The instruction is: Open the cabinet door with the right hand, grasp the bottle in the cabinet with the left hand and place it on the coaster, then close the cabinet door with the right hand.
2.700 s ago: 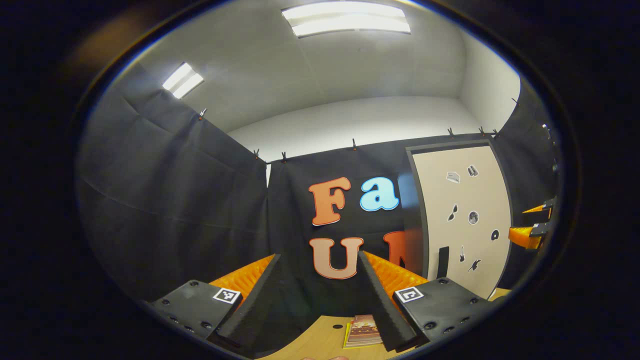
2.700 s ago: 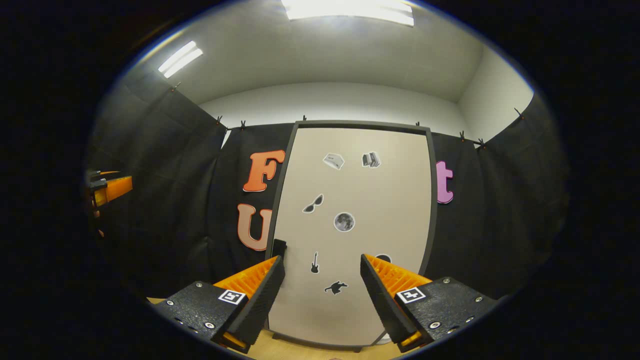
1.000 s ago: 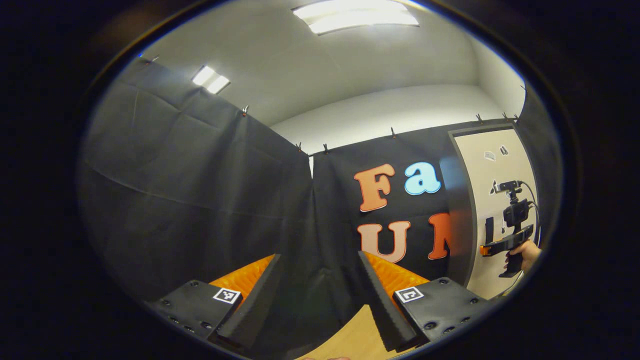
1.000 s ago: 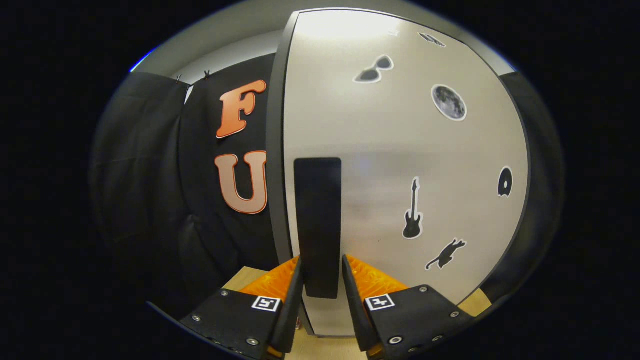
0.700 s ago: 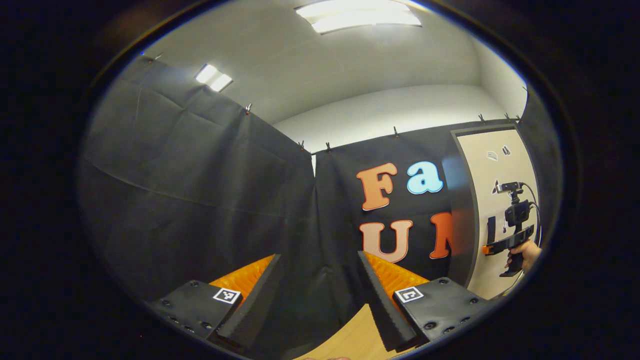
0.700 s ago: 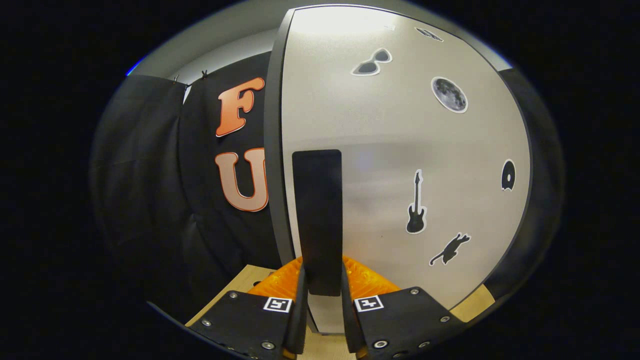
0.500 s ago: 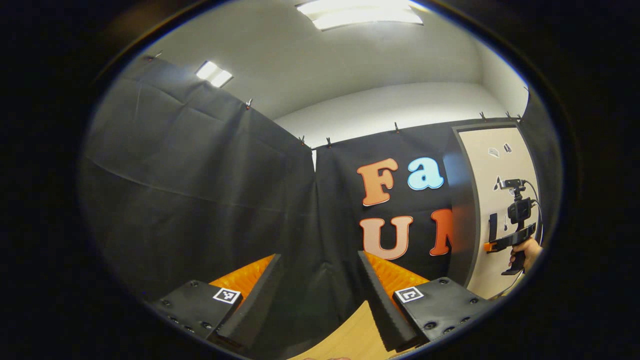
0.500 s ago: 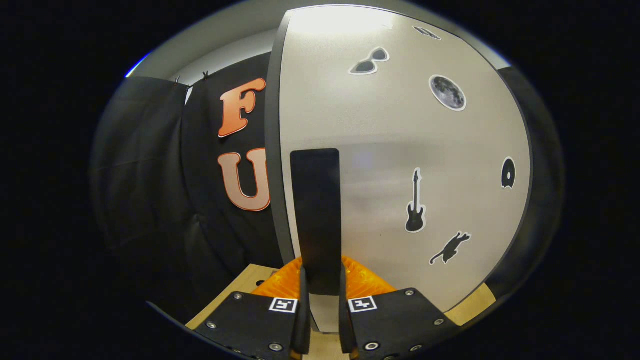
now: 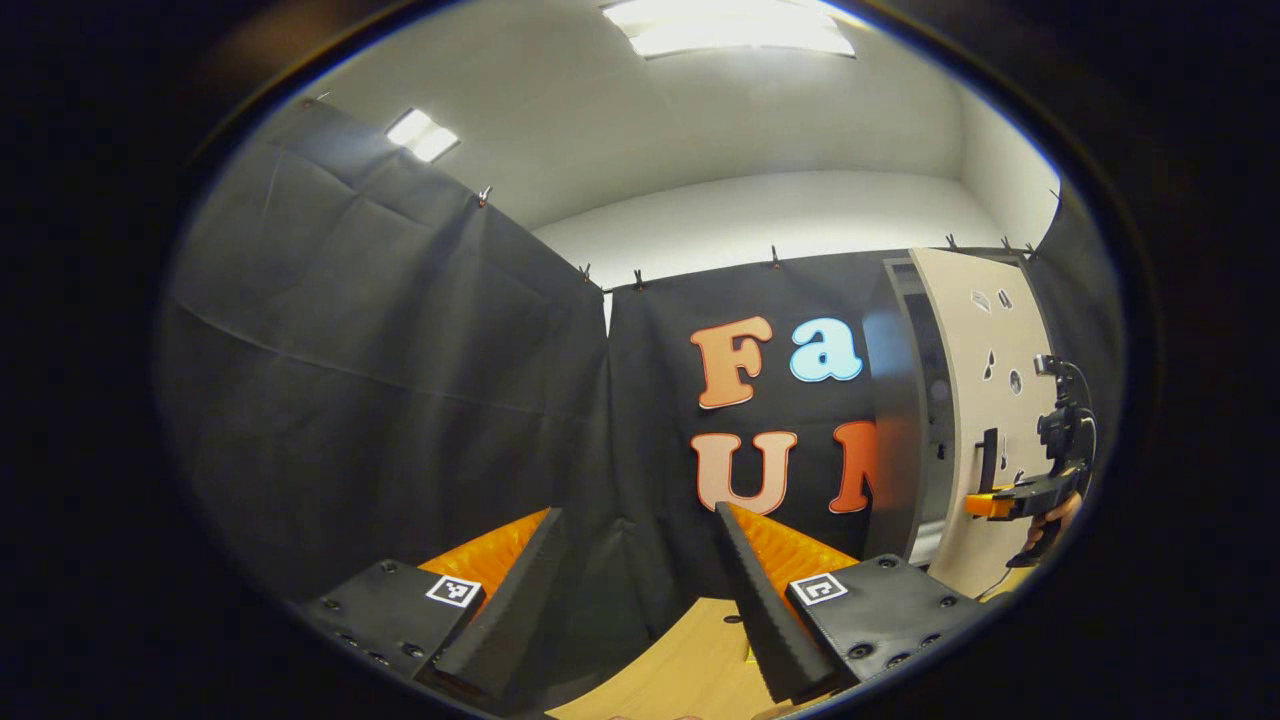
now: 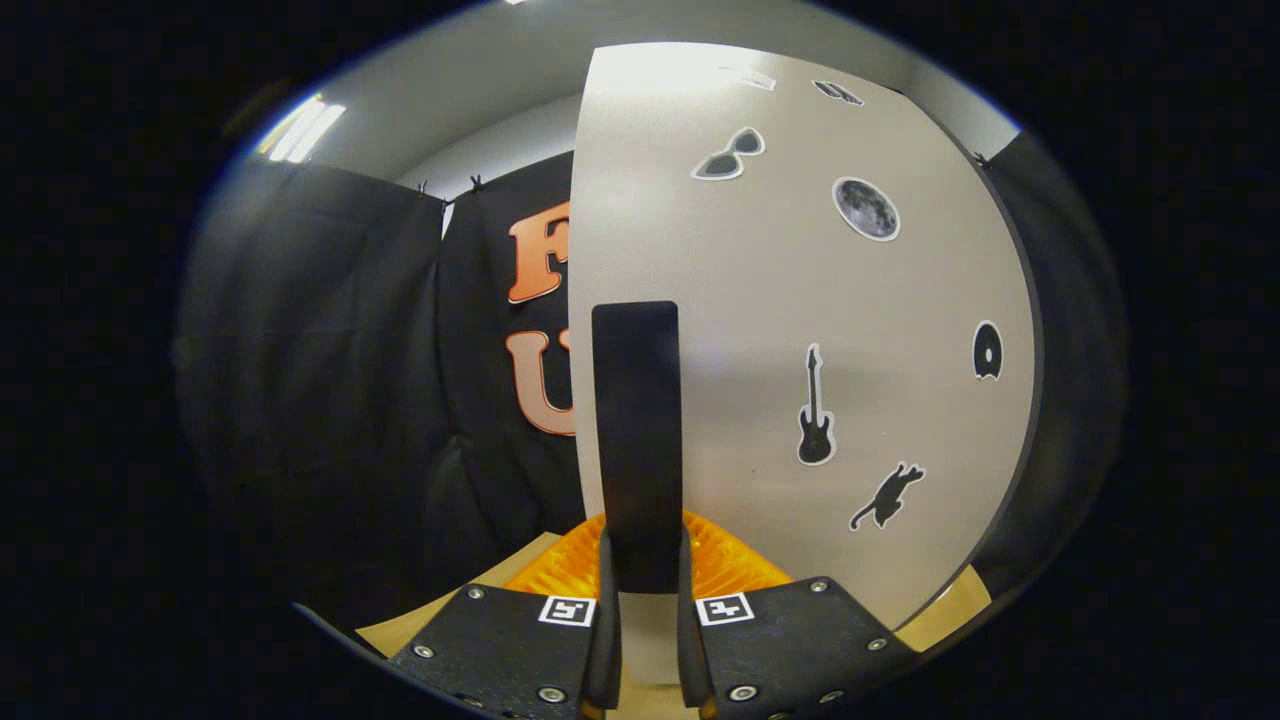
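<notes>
Since 0.5 s ago the door has swung out from the cabinet: in the left gripper view a dark gap now shows between the door's edge and the cabinet's frame, where before the door sat flush. The right gripper has come back with it, still clamped on the handle.

In the right gripper view the 2 fingers press on the lower end of the black upright handle from either side, with almost no gap beyond the handle's own width. The pale door fills most of that view, its free edge running down just left of the handle. Stickers on its face include sunglasses, a moon, a guitar and a cat.

In the left gripper view the right gripper appears far off at the right edge, held by a hand, its tips at the handle. The cabinet's inside is dark through the gap, and the bottle cannot be made out there; the coaster cannot be made out either.

The left gripper is wide apart and holds nothing. It hangs over the near edge of the wooden table, pointed toward the black cloth wall, well to the left of the cabinet. Something small and yellow lies on the table beside its right finger, too hidden to identify.
</notes>
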### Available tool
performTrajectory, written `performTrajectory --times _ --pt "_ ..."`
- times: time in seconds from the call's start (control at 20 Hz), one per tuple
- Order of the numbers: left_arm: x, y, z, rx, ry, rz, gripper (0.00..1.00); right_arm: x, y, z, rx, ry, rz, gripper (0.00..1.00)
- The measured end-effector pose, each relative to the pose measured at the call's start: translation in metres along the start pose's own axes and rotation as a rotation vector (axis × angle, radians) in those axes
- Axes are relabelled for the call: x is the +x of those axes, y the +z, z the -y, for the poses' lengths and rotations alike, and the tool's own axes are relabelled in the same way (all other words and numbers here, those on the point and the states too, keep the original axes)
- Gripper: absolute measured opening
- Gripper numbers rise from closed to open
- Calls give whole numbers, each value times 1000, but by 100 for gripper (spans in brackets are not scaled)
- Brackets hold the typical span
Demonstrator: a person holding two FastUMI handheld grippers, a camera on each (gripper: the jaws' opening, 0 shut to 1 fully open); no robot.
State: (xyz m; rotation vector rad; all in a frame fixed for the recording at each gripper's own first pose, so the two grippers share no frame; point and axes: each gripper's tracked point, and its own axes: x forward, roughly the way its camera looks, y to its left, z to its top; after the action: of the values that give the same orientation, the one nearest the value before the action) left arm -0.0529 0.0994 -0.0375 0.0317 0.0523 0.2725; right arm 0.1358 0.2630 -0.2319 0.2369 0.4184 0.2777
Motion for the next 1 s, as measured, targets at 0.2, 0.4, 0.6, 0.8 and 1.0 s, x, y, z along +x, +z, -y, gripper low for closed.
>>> performTrajectory --times 0.2,0.4,0.6,0.8,1.0 --pt "-4 -12 20 -23 -69 -39 96 -11 5 -1 9 59 32 23" --pt "-9 -16 34 -43 -115 -65 96 -29 6 2 -6 76 58 23" --pt "-11 -22 48 -41 -153 -77 100 -44 11 9 6 87 121 23" --pt "-13 -25 64 -52 -205 -90 96 -55 12 16 21 94 149 23" --pt "-16 -31 83 -66 -266 -117 93 -65 13 25 40 90 165 22"
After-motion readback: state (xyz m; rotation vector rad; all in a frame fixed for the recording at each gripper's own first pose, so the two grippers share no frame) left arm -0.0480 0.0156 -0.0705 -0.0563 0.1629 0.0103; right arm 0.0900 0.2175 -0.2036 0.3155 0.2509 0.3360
